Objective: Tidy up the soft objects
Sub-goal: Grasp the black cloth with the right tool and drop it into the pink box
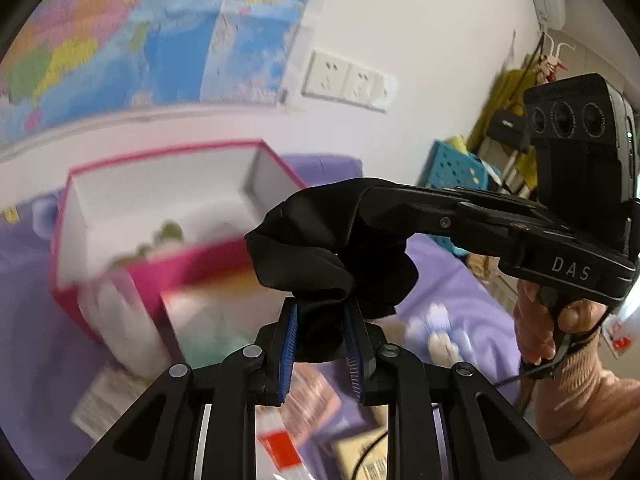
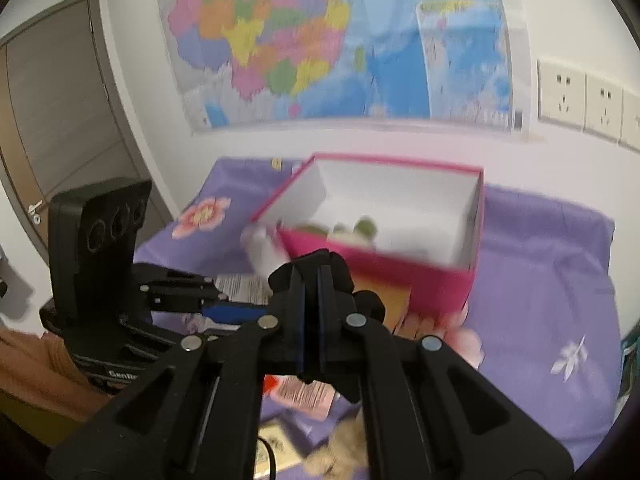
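Note:
A crumpled black cloth (image 1: 312,248) hangs in the air between both grippers. My left gripper (image 1: 320,308) is shut on its lower part, the blue pads (image 1: 290,336) pressing the fabric. My right gripper (image 1: 360,196) comes in from the right and pinches the cloth's top. In the right wrist view the right gripper (image 2: 311,270) is shut with the black cloth (image 2: 370,304) bunched around its fingers, and the left gripper (image 2: 256,312) reaches in from the left. Behind stands an open pink box (image 1: 208,264) (image 2: 400,280) with white walls and a blurred green and white thing inside.
A purple flowered bedspread (image 2: 540,280) carries packets and papers (image 1: 304,400) and a brownish plush (image 2: 340,448) below the grippers. A teal basket (image 1: 456,168) sits far right. A wall map (image 2: 300,40), sockets (image 2: 564,92) and a door (image 2: 60,100) lie behind. A person's hand (image 1: 540,332) holds the right gripper.

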Demonstrator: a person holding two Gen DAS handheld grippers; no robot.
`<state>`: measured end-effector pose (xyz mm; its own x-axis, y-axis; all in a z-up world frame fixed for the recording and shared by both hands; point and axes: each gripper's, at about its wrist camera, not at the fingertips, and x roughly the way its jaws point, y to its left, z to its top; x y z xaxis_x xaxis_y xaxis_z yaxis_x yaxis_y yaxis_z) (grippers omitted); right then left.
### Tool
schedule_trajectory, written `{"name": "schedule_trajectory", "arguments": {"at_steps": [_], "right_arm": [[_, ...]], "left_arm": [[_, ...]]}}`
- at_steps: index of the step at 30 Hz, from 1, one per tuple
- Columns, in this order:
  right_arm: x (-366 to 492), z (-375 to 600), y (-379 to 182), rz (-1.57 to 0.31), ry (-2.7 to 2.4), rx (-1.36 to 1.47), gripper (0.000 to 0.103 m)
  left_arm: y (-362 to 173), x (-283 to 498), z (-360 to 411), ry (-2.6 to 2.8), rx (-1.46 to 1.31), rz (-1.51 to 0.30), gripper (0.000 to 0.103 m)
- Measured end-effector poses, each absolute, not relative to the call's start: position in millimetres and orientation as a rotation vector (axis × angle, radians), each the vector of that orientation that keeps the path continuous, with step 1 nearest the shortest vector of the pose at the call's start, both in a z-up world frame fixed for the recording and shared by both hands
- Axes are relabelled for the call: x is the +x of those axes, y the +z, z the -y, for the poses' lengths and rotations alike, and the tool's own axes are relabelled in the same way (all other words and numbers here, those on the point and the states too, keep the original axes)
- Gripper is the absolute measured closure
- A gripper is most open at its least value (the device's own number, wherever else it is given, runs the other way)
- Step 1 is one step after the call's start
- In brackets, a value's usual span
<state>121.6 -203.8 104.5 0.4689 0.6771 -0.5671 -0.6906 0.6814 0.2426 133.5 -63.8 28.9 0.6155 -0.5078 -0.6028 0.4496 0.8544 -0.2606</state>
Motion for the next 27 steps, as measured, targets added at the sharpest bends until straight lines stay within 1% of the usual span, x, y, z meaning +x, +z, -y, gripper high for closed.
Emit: {"name": "schedule_trajectory", "arguments": {"at_steps": [6, 10, 20, 22, 25, 26, 27], "right_arm": [[160, 194, 127, -0.625, 0.83, -0.005, 0.097], [190, 185, 127, -0.627, 0.813, 0.004, 0.097], [252, 181, 84, -0.762, 0.739, 0.033, 0.097], [262, 182, 71, -0.802, 0.71, 0.04, 0.094], [276, 187, 53, -0.863, 0.633, 0.039, 0.092], [277, 189, 50, -0.874, 0.613, 0.04, 0.088], [277, 194, 48, -0.878, 0.583, 0.048, 0.08]], "left_arm": [[53, 174, 59, -0.483, -0.075, -0.682, 0.081], [58, 204, 56, -0.45, -0.089, -0.697, 0.081], [22, 257, 57, -0.385, -0.118, -0.832, 0.081], [15, 261, 58, -0.382, -0.115, -0.854, 0.08], [8, 262, 57, -0.362, -0.122, -0.869, 0.076], [7, 260, 55, -0.356, -0.124, -0.869, 0.074], [8, 259, 54, -0.351, -0.125, -0.866, 0.072]]}}
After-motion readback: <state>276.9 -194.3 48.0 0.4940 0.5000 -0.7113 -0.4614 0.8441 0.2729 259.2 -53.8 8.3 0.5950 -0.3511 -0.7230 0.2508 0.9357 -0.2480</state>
